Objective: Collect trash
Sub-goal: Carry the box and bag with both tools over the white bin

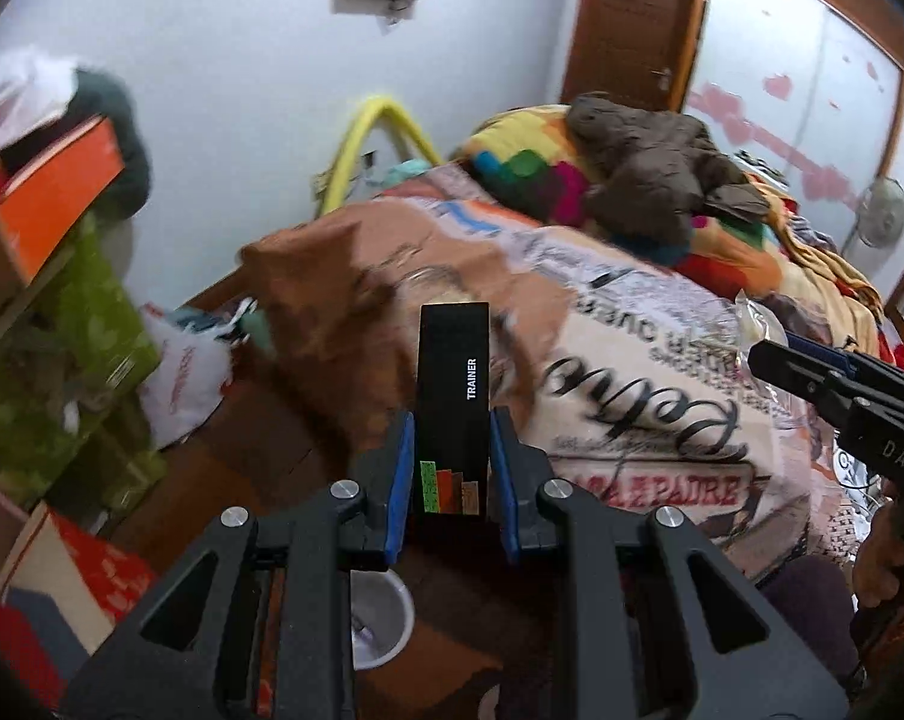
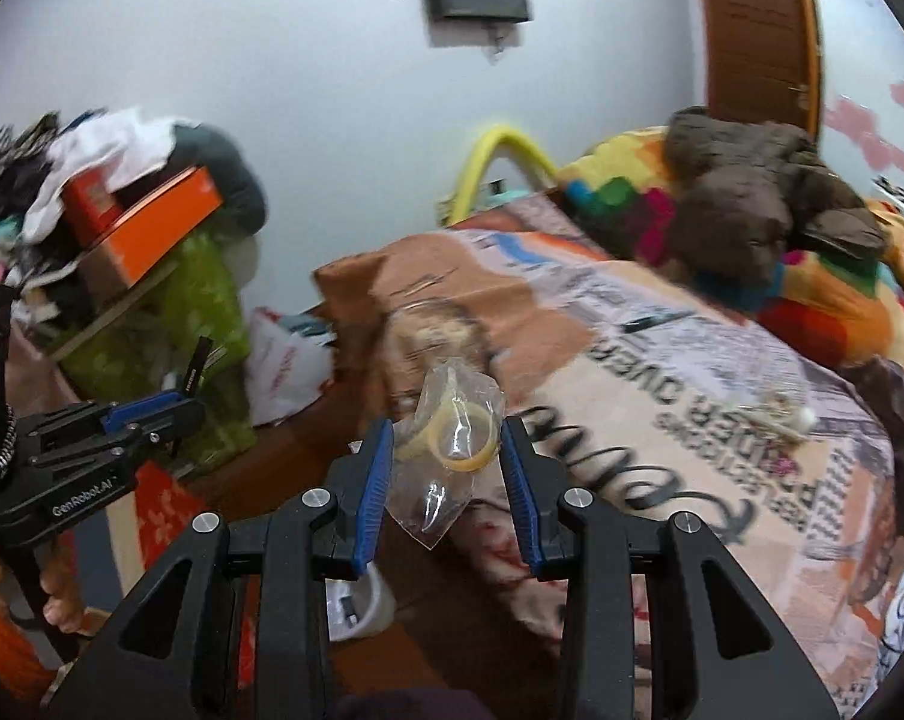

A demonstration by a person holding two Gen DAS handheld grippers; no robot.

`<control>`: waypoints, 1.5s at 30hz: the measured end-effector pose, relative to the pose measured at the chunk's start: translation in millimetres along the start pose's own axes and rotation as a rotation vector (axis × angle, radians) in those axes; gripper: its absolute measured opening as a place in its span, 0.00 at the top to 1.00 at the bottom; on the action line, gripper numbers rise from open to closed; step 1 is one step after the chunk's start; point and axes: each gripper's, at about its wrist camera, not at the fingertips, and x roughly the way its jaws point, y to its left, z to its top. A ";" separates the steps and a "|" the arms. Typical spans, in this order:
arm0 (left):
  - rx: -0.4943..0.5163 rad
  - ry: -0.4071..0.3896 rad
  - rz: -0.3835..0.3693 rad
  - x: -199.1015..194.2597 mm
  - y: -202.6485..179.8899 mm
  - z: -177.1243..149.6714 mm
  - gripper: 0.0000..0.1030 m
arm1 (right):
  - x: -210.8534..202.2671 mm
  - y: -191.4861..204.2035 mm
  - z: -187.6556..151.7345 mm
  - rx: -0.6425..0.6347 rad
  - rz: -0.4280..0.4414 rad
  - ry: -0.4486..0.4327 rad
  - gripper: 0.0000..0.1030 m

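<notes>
We hold two pieces of trash above the white bin [image 1: 377,618], which stands on the floor just beside the bed [image 1: 632,372]. The black box [image 1: 454,396] with the word TRAINER stands upright between the pads of the left gripper [image 1: 452,474]; the jaws are narrow and press its two long sides, so it cannot slip. The clear plastic bag [image 2: 449,450] hangs between the fingers of the right gripper [image 2: 446,474]. These jaws stand wider, and we cannot tell if they truly pinch the bag. Both grippers are over the bin, we think, so each piece can fall into it. Beyond the bin, a white shopping bag [image 1: 182,372] lies on the floor.
</notes>
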 end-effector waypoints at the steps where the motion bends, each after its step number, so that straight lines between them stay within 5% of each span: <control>1: -0.015 0.005 0.008 -0.9 9.3 -5.1 0.77 | 3.5 8.2 -0.9 -0.011 0.010 0.006 0.68; 14: -0.218 0.130 0.114 14.3 117.5 -91.9 0.77 | 71.8 103.6 -32.9 -0.108 0.162 0.187 0.68; 28: -0.387 0.357 0.117 78.7 151.0 -199.4 0.77 | 171.2 160.7 -88.2 -0.174 0.219 0.470 0.68; 34: -0.394 0.416 0.127 98.6 155.3 -214.6 0.77 | 198.8 166.0 -91.0 -0.172 0.227 0.534 0.66; 37: -0.407 0.430 0.124 106.2 158.4 -215.3 0.77 | 210.3 160.3 -88.6 -0.156 0.208 0.561 0.55; 45: -0.411 0.435 0.108 130.3 160.9 -198.4 0.77 | 207.5 138.2 -82.4 -0.154 0.159 0.539 0.54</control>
